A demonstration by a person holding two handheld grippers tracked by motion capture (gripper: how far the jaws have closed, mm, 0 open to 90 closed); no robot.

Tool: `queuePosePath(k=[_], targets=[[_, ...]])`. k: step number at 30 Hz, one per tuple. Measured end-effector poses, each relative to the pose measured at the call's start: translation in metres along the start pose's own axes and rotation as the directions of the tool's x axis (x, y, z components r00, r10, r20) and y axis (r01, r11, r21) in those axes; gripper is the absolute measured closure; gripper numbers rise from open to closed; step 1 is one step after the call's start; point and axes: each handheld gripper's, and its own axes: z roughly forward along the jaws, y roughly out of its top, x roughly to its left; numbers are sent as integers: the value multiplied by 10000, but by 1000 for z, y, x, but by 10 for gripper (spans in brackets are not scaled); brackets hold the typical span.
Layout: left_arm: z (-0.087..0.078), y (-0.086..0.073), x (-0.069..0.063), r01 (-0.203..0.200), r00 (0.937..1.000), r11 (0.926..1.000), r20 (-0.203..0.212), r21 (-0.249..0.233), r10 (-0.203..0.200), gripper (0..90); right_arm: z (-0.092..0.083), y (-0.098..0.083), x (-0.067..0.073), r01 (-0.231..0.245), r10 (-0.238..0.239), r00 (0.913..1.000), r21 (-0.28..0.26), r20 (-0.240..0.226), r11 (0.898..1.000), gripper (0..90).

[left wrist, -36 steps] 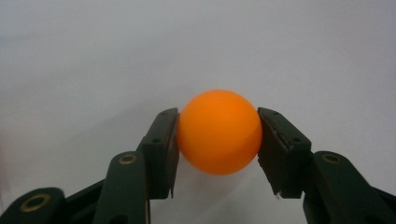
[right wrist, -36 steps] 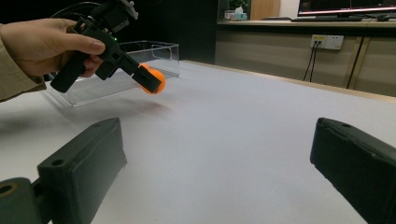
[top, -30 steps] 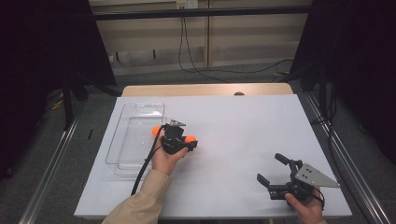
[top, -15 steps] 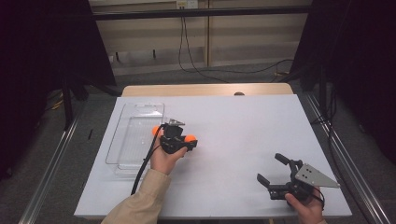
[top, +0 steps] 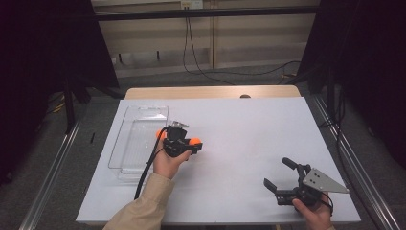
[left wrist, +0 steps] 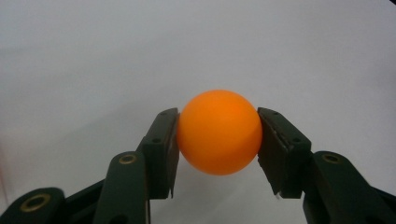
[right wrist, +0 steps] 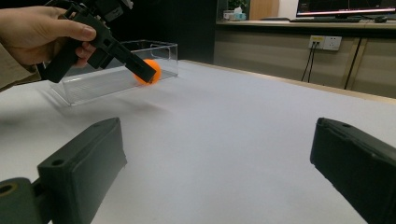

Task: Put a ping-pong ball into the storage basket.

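Presently on my screens, largest first: white surface [top: 249, 143]; clear plastic tray [top: 139, 139] lying along its left side; my left tool [left wrist: 218, 135], clamped on the orange ball, raised just beside the tray's right edge; my right tool [top: 282, 175], jaws spread wide with nothing between them, near the surface's front right; orange ball [left wrist: 218, 132], pinched between both left pads.
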Motion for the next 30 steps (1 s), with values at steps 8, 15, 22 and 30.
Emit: queuePosePath(k=[8, 15, 22, 30], targets=[[-3, 1, 0, 32, 10000, 10000, 34, -64, -32, 509, 0, 0, 0, 40, -40, 10000, -3, -8, 10000, 26], [-8, 2, 1, 147, 9998, 9998, 138, -151, -144, 509, -1, 1, 1, 33, -33, 10000, 0, -1, 10000, 26], [-12, 5, 1, 182, 9997, 9996, 190, -235, -178, 509, -2, 1, 2, 55, -55, 10000, -11, 14, 10000, 26], [-14, 7, 1, 206, 9996, 9994, 203, -291, -200, 509, -5, 1, 2, 37, -37, 10000, -11, 80, 10000, 26]])
